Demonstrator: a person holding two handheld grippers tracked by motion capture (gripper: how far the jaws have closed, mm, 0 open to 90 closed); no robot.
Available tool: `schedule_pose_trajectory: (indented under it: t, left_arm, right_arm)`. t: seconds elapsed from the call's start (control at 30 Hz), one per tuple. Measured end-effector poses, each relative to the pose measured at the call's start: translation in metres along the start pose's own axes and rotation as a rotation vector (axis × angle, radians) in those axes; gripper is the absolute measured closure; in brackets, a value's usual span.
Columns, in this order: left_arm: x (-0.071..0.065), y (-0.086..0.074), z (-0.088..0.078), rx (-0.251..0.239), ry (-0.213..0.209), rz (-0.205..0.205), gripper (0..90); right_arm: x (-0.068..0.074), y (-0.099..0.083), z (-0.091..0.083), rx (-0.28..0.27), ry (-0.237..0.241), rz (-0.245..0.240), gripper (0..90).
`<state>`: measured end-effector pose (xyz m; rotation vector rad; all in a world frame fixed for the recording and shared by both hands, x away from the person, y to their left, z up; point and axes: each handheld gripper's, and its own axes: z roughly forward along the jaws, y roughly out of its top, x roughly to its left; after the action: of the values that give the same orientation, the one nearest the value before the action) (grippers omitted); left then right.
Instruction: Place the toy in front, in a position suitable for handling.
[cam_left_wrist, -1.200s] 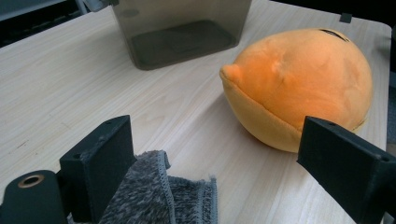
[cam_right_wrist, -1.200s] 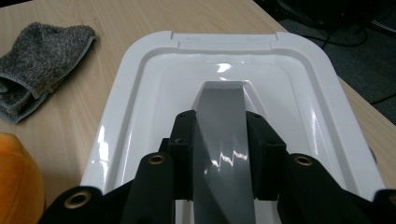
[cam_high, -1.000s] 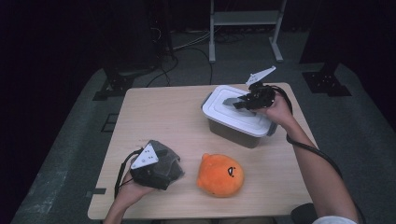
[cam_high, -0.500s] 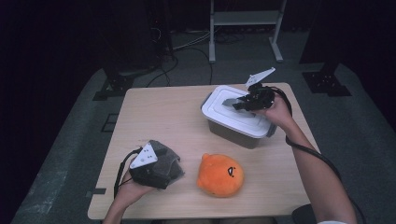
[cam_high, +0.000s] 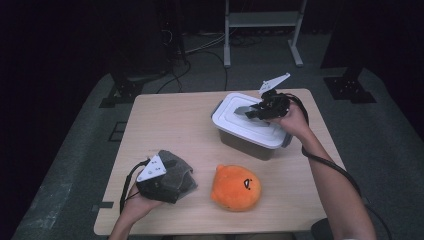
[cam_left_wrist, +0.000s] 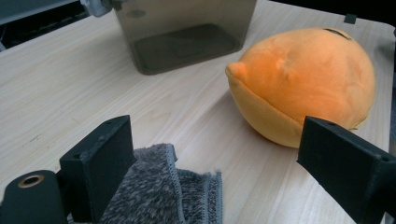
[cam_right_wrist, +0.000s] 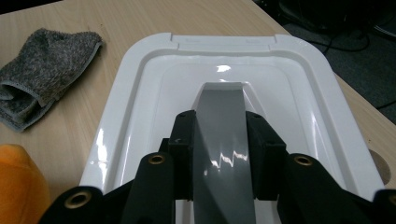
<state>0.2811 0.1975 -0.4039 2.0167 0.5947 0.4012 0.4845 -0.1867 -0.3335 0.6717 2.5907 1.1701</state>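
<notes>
Right tongs (cam_right_wrist: 219, 154) pinch the grey handle (cam_right_wrist: 222, 121) on the white lid (cam_high: 248, 121) of the box (cam_high: 245, 145), at the far right of the counter (cam_high: 175, 125). Left tongs (cam_left_wrist: 224, 163) sit apart over the grey cloth (cam_left_wrist: 163, 196), near the orange plush toy (cam_high: 236, 187).

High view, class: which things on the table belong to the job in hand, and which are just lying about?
In the job:
- white plastic lid with grey handle, clamped by the right gripper
- smoky translucent box

Lying about:
- round orange plush toy
- grey fuzzy cloth, by the left gripper
</notes>
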Motion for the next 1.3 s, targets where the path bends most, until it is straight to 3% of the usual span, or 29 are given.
schedule_pose_trajectory:
  t: [0.33,0.93,1.3]
  left_arm:
    - [0.004,0.002,0.005,0.004,-0.010,0.003,9.7]
    - [0.005,0.000,0.000,-0.015,-0.006,-0.010,9.7]
    - [0.006,-0.001,0.000,-0.009,-0.007,-0.008,9.7]
  right_arm:
    - [0.001,0.006,0.008,-0.009,0.038,-0.015,65.9]
    - [0.022,0.020,0.024,-0.015,0.119,-0.071,66.0]
    - [0.025,0.022,0.026,-0.008,0.123,-0.073,66.1]
